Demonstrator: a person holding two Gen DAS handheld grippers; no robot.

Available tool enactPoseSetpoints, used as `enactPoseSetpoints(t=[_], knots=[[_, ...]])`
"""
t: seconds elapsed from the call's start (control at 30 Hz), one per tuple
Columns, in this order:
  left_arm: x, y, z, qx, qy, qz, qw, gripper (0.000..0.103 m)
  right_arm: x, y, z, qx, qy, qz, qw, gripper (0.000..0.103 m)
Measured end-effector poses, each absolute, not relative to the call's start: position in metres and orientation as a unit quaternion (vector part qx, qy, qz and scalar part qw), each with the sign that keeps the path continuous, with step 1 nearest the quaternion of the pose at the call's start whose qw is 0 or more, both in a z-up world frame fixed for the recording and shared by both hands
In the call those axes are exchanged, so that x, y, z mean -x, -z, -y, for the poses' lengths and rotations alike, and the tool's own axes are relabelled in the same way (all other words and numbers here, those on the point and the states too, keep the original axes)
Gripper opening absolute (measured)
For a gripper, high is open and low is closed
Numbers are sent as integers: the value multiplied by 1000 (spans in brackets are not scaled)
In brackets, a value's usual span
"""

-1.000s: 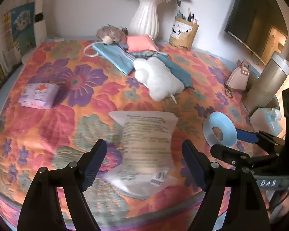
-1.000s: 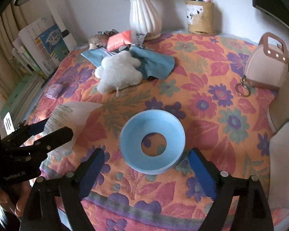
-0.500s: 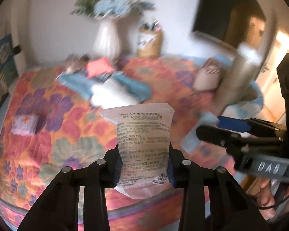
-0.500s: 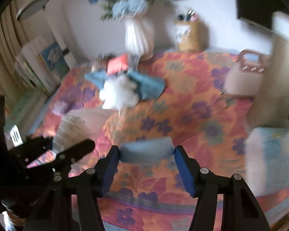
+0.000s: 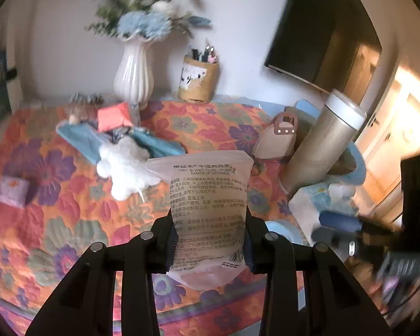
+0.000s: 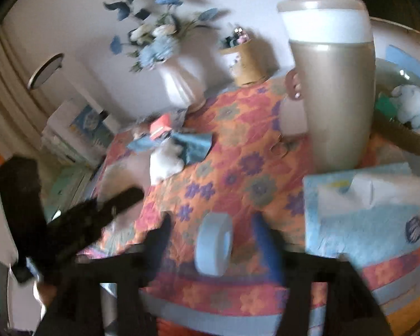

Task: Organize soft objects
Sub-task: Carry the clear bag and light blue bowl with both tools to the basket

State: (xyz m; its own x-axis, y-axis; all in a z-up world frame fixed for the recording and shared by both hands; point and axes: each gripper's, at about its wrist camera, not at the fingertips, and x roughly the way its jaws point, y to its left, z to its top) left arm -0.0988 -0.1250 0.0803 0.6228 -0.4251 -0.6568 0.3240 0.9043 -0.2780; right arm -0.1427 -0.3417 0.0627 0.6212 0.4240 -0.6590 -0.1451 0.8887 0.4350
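A purple pouch is seen at the far left of the floral cloth, with a white plush further in, lying against blue fabric below a white vase. At the middle, the sponge packet is clamped upright between the narrowed jaws of the left gripper, lifted clear of the cloth. To the right stand a pink bag, a tall canister and a tissue pack. In the right wrist view, the blue ring stands on edge between the jaws of the right gripper, which have just been opening; both pads are apart from it.
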Motion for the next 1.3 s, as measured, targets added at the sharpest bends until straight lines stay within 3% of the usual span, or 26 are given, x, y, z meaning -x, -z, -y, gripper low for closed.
enactPoseSetpoints(t=[0.03,0.27,0.53,0.63,0.7,0.77,0.8,1.1,1.3], knots=[[98,-78,122,71,206,-382,898,34,147,-60,336,-159,-163,-402,887,77],[104,-73,124,42,205,-380,901,34,151,-30,303,-66,-112,-435,891,80],[104,-66,114,51,210,-388,896,34,131,4,314,-87,-83,-477,871,80],[104,-64,115,52,214,-390,894,34,133,6,302,-49,-75,-473,877,85],[104,-63,118,49,217,-392,893,34,133,8,293,-20,-63,-470,880,85],[105,-62,122,45,221,-392,892,34,131,14,286,11,-39,-469,882,74],[106,-63,124,42,224,-391,892,34,133,13,284,16,-34,-458,888,65],[122,-104,149,19,259,-347,901,34,151,-59,312,-36,-54,-385,921,65],[135,-119,200,15,336,-345,876,34,159,-91,367,-65,-13,-391,918,65]])
